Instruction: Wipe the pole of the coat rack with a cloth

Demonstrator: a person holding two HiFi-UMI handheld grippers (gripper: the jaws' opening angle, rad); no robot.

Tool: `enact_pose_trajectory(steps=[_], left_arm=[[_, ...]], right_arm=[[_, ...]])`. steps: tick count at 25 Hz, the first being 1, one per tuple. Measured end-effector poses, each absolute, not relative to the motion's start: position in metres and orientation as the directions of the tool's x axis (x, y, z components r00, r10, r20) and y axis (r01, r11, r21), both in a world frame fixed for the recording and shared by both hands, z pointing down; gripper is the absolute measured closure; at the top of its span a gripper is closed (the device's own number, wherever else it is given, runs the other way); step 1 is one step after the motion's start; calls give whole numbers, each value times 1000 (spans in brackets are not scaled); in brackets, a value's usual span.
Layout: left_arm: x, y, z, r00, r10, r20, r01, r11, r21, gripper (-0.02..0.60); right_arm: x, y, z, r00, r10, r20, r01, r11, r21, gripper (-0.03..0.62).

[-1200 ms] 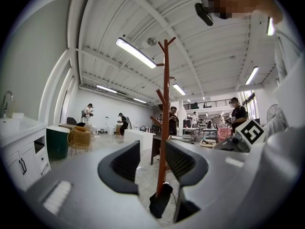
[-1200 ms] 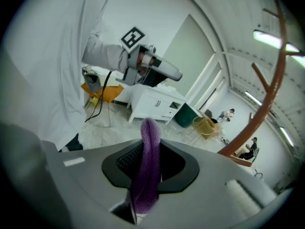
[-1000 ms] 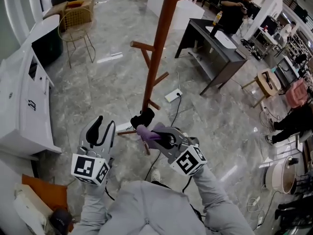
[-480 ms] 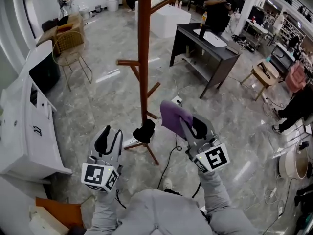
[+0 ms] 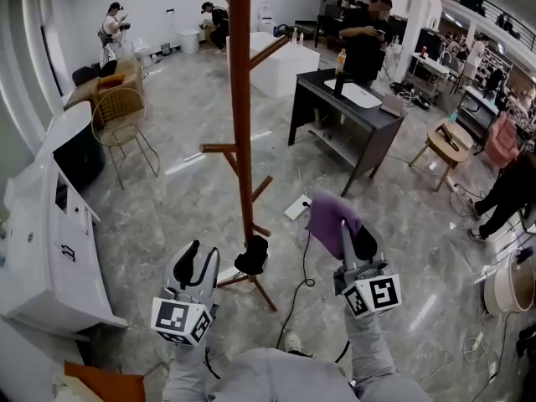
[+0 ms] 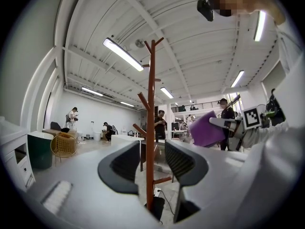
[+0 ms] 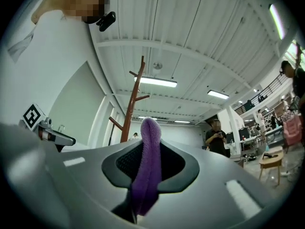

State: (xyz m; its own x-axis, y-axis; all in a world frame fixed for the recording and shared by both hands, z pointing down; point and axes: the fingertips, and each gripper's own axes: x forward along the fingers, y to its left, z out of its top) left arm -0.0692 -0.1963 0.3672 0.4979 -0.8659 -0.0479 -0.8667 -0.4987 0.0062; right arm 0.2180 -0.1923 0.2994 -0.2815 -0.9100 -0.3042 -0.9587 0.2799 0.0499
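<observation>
Pole: brown wooden upright of the coat rack, centre-left of the head view, running from the top edge down to its foot; side pegs branch off it.
Left gripper: lower left, jaws wide apart and holding nothing. In the left gripper view the pole shows through the gap but stands well beyond the jaws. Probably kept free to steady the rack.
Rack foot: dark block on splayed legs, just right of the left gripper.
Cloth: purple, right of the pole and apart from it; no contact yet.
Right gripper: lower right, jaws clamped on the cloth. Fabric stands proud of the tips, likely so that cloth, not jaw, meets the wood.
</observation>
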Motion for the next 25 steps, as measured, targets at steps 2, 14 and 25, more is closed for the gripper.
enact_pose_trajectory(steps=[2,14,25], left_arm=[[-70,-198,364,499,-865,-53,-866,-500,0,411],[-71,-207,369,506,-861,-46,-862,-507,11,411],[-74,-210,365,503,-862,-54,-864,-504,3,411]], right_arm=[[223,-192,304,-246,-921,-303,-968,251,23,526],[229,-197,333,-164,-951,-261,-979,190,-73,526],[217,-201,342,-191,-952,-238,-976,211,-61,526]])
